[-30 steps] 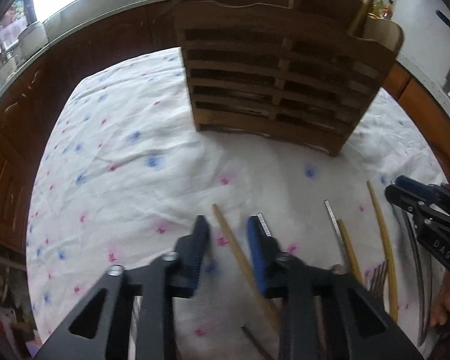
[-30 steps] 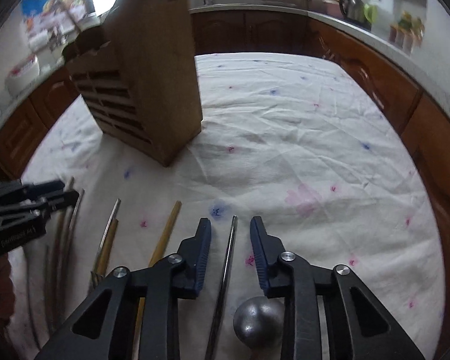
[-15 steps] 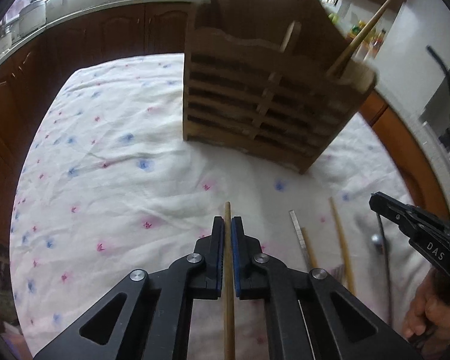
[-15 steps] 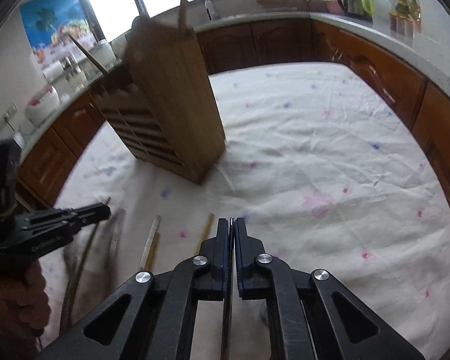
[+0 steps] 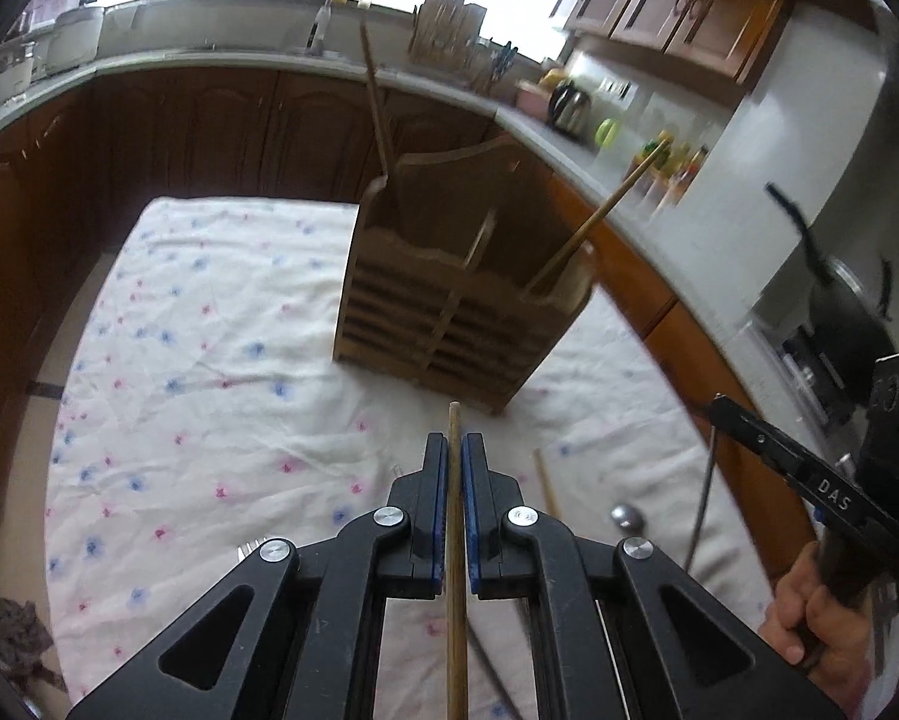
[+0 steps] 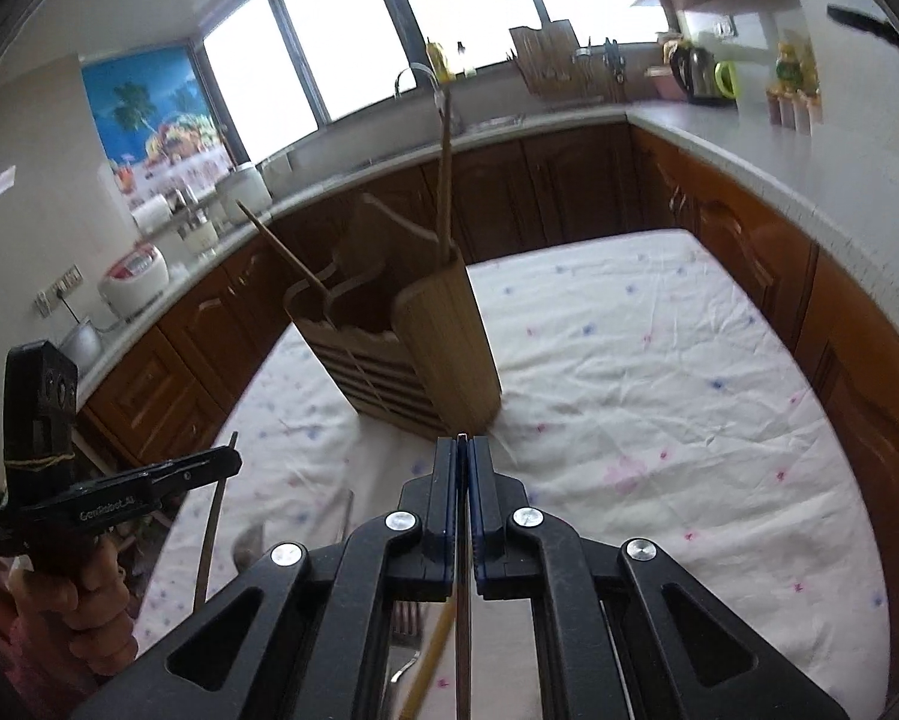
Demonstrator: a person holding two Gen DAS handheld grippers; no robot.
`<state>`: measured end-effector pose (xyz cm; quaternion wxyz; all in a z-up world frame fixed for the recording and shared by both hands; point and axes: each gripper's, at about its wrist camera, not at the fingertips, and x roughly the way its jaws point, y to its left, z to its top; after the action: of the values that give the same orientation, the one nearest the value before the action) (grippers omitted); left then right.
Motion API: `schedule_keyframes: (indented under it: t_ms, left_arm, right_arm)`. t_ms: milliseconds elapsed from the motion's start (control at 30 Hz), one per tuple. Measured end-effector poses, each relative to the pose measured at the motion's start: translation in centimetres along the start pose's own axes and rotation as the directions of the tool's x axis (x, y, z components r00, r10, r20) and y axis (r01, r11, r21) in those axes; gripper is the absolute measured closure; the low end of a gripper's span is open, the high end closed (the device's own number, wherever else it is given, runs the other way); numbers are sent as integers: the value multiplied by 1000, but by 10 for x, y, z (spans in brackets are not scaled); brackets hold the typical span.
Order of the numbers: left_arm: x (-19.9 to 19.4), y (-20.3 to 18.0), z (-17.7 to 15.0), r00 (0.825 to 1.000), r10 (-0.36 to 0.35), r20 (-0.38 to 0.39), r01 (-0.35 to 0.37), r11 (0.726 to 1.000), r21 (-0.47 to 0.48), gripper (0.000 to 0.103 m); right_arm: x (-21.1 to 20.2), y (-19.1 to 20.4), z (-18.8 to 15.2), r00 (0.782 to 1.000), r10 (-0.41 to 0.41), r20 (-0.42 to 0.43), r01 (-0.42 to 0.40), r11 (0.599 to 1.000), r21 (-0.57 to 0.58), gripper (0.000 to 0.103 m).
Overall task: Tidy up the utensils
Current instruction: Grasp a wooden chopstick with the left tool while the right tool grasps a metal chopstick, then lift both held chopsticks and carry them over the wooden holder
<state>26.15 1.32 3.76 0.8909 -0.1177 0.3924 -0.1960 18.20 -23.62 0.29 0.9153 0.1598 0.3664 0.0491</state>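
My left gripper (image 5: 454, 450) is shut on a wooden chopstick (image 5: 455, 540) and holds it above the cloth, its tip towards the wooden utensil holder (image 5: 449, 306). My right gripper (image 6: 463, 450) is shut on the thin metal handle of a ladle (image 6: 463, 612); the ladle's bowl (image 5: 628, 517) hangs below it in the left wrist view. The holder (image 6: 425, 342) stands upright on the flowered cloth (image 6: 629, 372) with two wooden sticks (image 5: 593, 222) leaning out of it. Each gripper shows in the other's view, the right one (image 5: 719, 405) and the left one (image 6: 233, 459).
A fork (image 6: 404, 648) and a wooden chopstick (image 6: 428, 666) lie on the cloth below my right gripper. Another chopstick (image 5: 545, 480) lies right of my left gripper. Brown cabinets and a grey counter (image 6: 779, 162) with a kettle (image 6: 698, 75) ring the table.
Both grippers closed on their utensils, the left on the chopstick and the right on the ladle handle, and have lifted them up off the cloth, away from the other utensils.
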Motion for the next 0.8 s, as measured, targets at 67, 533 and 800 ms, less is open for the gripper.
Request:
schedule_keyframes:
  t_ms: [67, 533, 800]
  left_arm:
    - [-19, -1, -1, 999, -14, 41, 14, 1000, 0, 100]
    - [-101, 5, -26, 973, -59, 221, 58, 998, 8, 100]
    - [-97, 9, -24, 973, -65, 221, 68, 998, -6, 100]
  right_arm:
    - [-12, 5, 4, 999, 5, 37, -5, 1000, -2, 99]
    - [-60, 36, 18, 983, 37, 182, -29, 998, -49, 99]
    - [-71, 45, 20, 976, 56, 210, -41, 996, -75, 99]
